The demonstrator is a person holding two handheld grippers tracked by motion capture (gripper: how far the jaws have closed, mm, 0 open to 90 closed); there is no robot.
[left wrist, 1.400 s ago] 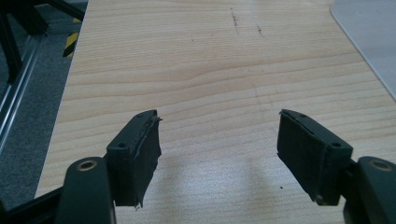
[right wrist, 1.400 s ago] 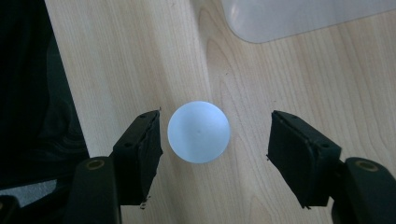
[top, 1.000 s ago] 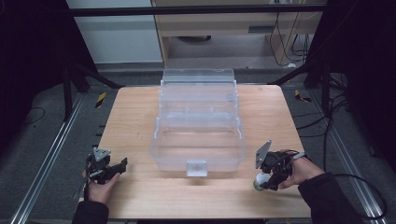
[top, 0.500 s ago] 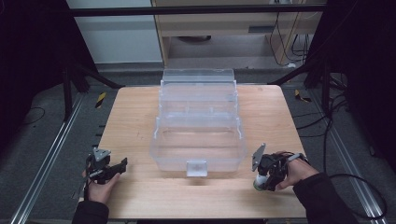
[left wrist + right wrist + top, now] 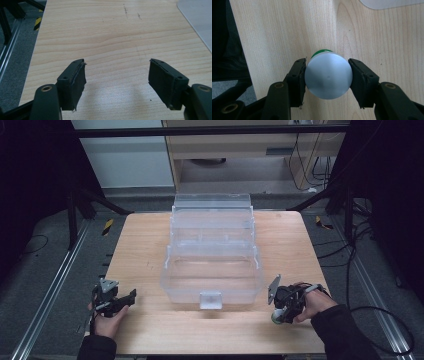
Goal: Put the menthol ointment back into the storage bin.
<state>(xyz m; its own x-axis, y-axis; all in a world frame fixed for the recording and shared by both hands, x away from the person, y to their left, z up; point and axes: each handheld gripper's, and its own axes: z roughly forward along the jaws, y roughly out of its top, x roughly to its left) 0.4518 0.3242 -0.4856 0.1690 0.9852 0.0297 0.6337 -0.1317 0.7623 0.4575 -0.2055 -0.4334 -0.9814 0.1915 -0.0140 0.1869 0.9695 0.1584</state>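
A small green container with a round grey-white cap (image 5: 328, 78) stands on the wooden table (image 5: 145, 245) near its front right. My right gripper (image 5: 327, 75) points down over it. Its jaws have just been closing, and both pads now press the sides of the cap. In the high view the container (image 5: 275, 318) peeks out under the right gripper (image 5: 281, 309). My left gripper (image 5: 117, 68) rests low over bare wood at the front left, open with nothing between its pads. It also shows in the high view (image 5: 125, 299).
A clear plastic tiered box (image 5: 212, 255) stands open in the middle of the table, its latch facing the front edge. Its corner shows in the left gripper view (image 5: 197, 17) and the right gripper view (image 5: 387, 3). Metal rails and cables run along the floor on both sides.
The right gripper has settled slightly lower toward the front edge, and its jaws have closed on the capped container. The left hand has stayed still.
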